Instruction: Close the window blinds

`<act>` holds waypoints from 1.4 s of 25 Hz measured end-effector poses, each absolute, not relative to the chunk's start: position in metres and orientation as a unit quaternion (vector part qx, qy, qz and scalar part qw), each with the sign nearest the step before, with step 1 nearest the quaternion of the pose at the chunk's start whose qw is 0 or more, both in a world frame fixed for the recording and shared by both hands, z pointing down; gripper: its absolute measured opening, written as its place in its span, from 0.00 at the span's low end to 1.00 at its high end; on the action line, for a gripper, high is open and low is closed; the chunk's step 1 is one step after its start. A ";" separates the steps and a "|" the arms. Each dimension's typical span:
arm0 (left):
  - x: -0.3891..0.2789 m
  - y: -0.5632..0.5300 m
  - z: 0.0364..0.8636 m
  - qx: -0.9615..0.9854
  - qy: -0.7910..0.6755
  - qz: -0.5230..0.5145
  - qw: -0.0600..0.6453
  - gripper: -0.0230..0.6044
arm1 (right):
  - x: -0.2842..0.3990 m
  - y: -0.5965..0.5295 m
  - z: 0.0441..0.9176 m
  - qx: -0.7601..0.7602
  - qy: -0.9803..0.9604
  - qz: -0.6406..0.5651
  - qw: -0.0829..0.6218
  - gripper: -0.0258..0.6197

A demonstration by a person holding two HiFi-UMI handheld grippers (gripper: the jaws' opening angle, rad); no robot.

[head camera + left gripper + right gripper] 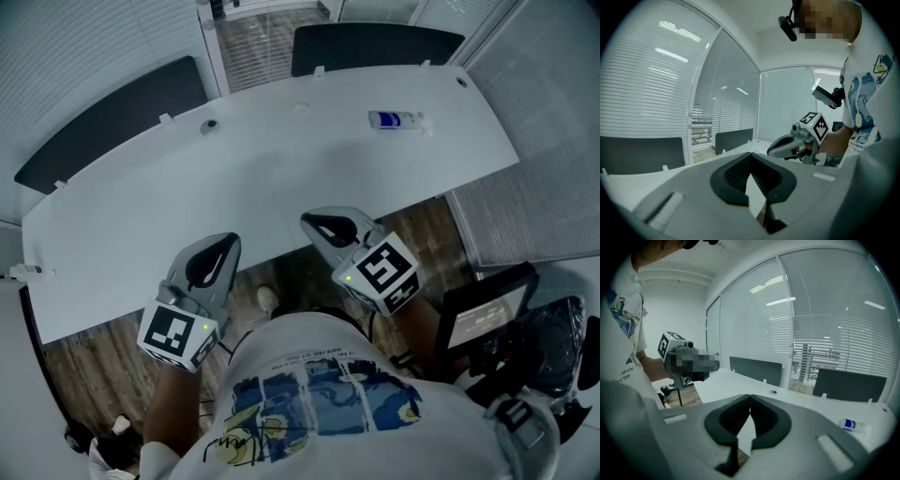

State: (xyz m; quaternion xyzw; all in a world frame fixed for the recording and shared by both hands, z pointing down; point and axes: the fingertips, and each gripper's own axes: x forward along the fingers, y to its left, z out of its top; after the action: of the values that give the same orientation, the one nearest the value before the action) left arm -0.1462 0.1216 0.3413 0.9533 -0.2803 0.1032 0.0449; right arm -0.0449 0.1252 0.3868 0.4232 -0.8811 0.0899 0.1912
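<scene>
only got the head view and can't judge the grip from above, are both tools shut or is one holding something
Observer: In the left gripper view the left tool is shut, tips touching, nothing between them.
Operator: and the right one
Observer: The right tool is shut and empty too.
Operator: which blinds look open then
Observer: In the right gripper view the blinds show see-through gaps low down, between the two dark panels; the slats higher up look closed.
</scene>
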 end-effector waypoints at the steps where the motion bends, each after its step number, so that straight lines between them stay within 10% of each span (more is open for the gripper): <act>1: -0.142 0.124 0.341 0.954 -0.278 0.101 0.044 0.05 | -0.042 0.128 0.388 0.423 -0.881 0.091 0.192 0.04; 35: -0.073 0.233 0.361 0.947 -0.294 0.109 0.066 0.05 | 0.017 0.231 0.395 0.393 -0.896 0.087 0.185 0.04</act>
State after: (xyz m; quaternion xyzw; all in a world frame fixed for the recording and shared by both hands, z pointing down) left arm -0.0734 0.2328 0.3606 0.9472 -0.2943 0.1087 0.0656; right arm 0.0166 0.2311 0.3949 0.3931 -0.8965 0.0868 0.1851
